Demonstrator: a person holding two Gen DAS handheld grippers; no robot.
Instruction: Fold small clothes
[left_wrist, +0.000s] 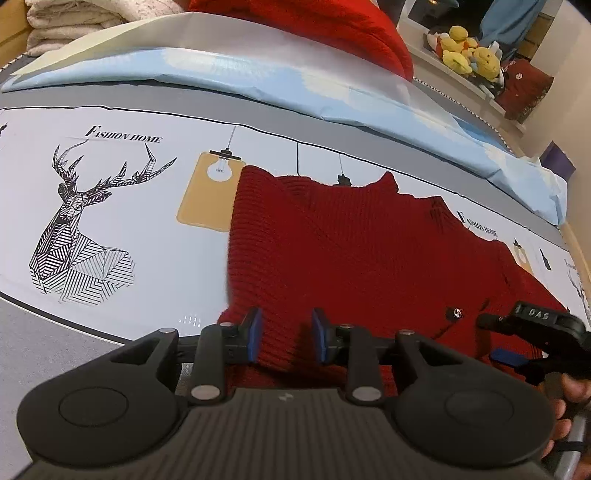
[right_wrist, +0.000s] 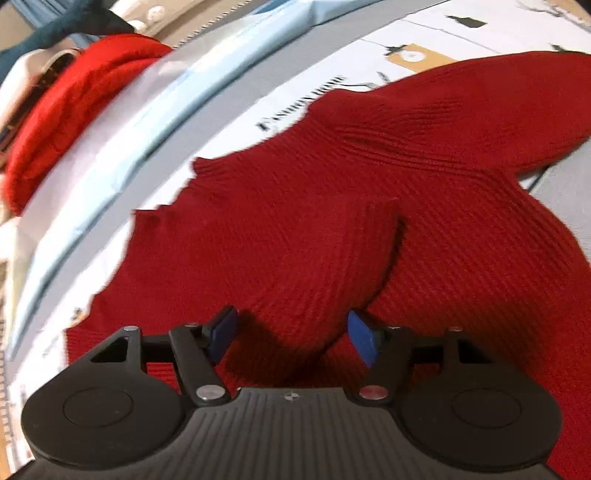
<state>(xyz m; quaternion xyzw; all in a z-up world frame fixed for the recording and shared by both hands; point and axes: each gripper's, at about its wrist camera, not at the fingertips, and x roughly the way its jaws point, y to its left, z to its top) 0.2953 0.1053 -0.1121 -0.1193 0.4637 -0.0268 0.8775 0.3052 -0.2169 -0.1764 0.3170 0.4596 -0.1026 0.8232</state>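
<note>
Your left gripper (left_wrist: 286, 334) and right gripper (right_wrist: 291, 338), both parted and gripping nothing, hang just above the dark red ribbed knit sweater (left_wrist: 369, 243), which stretches sideways beneath them.

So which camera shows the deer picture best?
The left wrist view: the deer picture sits whole and sharp on the printed cloth, left of the red sweater. The right wrist view shows no whole deer, mostly sweater.

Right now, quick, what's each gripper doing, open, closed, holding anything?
Left gripper: open, fingers apart over the edge of the red knit sweater, not clamped on it.
Right gripper: open wide above the sweater, holding nothing.
</note>
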